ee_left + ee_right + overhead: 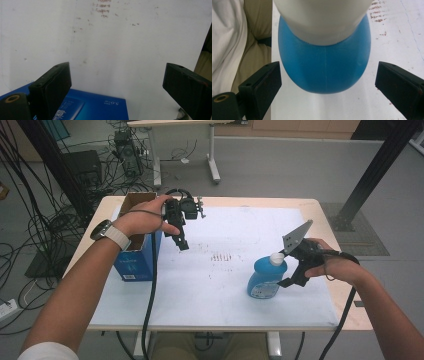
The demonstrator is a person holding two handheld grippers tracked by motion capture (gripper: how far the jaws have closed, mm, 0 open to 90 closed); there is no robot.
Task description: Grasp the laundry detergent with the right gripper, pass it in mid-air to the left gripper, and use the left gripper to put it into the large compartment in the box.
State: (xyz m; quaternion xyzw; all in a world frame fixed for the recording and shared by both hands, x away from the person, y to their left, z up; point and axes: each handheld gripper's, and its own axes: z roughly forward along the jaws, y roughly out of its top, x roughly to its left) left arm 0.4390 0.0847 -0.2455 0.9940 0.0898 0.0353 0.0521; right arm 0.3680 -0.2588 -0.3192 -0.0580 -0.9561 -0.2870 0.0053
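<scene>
At the left of the high view stands one open blue cardboard box [134, 262], brown inside, near the left edge of the one white sheet [225, 285] that covers the pale wooden table [350, 312]. The box's blue printed face also shows low in the left gripper view [100, 107]. Just right of the box, the person's left hand [142, 217], with one watch on a white strap [107, 234] at the wrist, holds the left gripper [182, 244] above the sheet, pointing down. In the left gripper view its two black jaws stand wide apart with nothing between them but the bare sheet [120, 57], which carries one cluster of small reddish-brown marks [102, 10]; the same marks sit mid-sheet in the high view [222, 256].

Further right stands one rounded blue plastic bottle with a white cap [266, 277], upright on the sheet, right of centre and toward the person's side. The right gripper [286, 267], one grey three-cornered plate on top, is held by the right hand [335, 265] just beside the bottle's upper part. In the right gripper view its two jaws are spread open, one either side of the blue body [324, 62], not touching it as far as can be seen; the white cap is close to the camera at the top.
</scene>
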